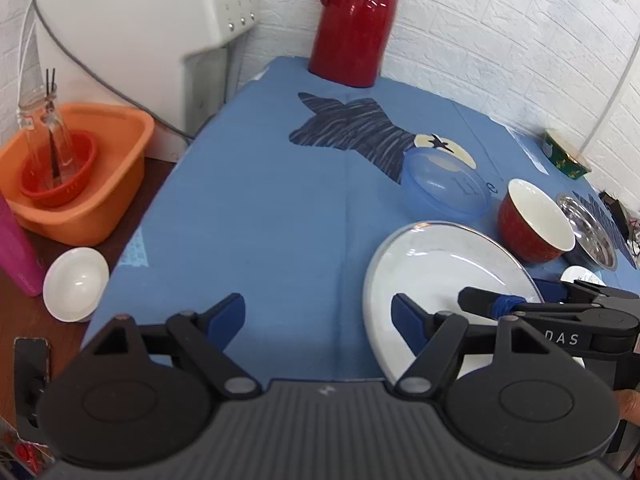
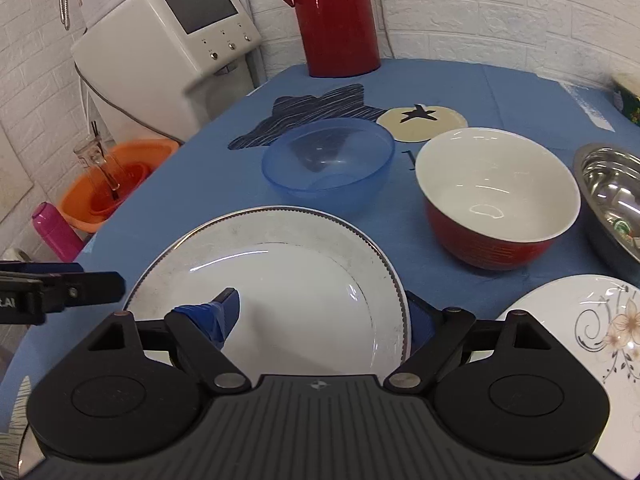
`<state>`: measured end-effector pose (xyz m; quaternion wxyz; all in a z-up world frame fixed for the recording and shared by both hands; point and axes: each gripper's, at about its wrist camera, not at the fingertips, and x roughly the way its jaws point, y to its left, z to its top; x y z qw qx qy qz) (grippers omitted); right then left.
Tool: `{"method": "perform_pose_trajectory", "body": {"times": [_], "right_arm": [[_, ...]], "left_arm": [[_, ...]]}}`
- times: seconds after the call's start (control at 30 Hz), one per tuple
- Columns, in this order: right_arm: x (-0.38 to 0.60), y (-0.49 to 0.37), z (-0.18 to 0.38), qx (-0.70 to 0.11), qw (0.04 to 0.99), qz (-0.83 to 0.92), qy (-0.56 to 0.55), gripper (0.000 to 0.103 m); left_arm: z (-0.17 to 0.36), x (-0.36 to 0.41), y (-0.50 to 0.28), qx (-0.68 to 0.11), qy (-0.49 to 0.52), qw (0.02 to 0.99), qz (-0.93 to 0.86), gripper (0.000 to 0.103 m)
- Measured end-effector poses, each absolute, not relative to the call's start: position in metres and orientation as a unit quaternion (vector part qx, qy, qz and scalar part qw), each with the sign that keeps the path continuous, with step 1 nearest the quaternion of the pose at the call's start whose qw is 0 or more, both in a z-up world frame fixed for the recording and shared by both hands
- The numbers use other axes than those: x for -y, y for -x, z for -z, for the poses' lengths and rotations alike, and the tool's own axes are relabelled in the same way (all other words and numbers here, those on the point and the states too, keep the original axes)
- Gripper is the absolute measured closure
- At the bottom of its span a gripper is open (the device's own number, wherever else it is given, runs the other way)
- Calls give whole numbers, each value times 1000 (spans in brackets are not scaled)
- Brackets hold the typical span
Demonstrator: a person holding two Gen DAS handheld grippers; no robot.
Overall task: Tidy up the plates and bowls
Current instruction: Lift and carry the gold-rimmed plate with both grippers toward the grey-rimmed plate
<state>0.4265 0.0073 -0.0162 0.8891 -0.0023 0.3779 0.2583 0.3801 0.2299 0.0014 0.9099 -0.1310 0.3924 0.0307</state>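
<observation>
Right gripper (image 2: pixel 322 316) straddling white plate's (image 2: pixel 280 276) near rim — grip unclear, plate flat, left gripper (image 1: pixel 318 316) spread open — empty.

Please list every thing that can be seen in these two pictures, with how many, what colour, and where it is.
plate: one, white with a grey rim, front of the table, between the right gripper's fingers
flowered plate: one, white, front right
red bowl: one, white inside, right of centre
blue bowl: one, clear blue, centre
metal bowl: one, silver, right edge
jug: one, red, back
tablecloth: one, blue
tub: one, orange, left, off the cloth
small bowl: one, white, left
machine: one, white, back left
left gripper: open, over the cloth
right gripper: around the plate's near edge
</observation>
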Motion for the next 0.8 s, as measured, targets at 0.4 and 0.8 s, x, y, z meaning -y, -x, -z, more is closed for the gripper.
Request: {"method": "perform_pose_trajectory", "body": {"times": [0.4, 0.8], "right_arm": [[-20, -403, 26, -367, 888, -268, 74, 28], [-20, -396, 30, -341, 896, -278, 67, 31]], "left_arm": [[22, -210, -409, -431, 119, 895, 3, 29], [23, -192, -411, -415, 71, 907, 0, 74]]}}
